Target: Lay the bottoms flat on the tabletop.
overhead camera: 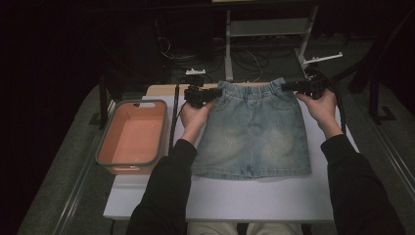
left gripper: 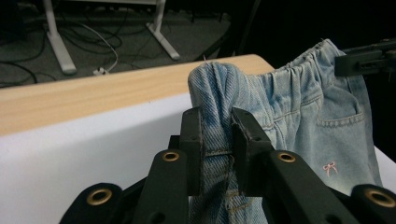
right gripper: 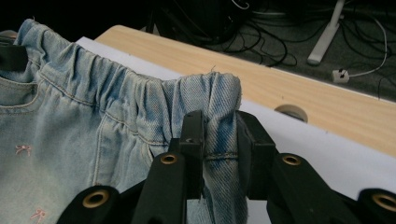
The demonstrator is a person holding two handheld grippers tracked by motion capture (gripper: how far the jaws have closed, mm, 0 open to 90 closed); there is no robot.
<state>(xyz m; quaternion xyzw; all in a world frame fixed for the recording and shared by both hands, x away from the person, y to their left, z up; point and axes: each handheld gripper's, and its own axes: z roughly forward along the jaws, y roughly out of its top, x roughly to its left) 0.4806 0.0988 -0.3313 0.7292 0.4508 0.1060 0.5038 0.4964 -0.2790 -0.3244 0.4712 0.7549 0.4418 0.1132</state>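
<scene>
Denim skirt: waistband corners bunching out of sight inside the jaws. Lying flat on white table, stretching between left gripper and right gripper, both clamping its waistband.

— What sort of place is this?
— A lab or test room, dim all around. A white-topped work table with a pale wooden edge stands on grey carpet.
— What else shows it?
— Tangled black and white cables and white metal stand legs behind it.
</scene>
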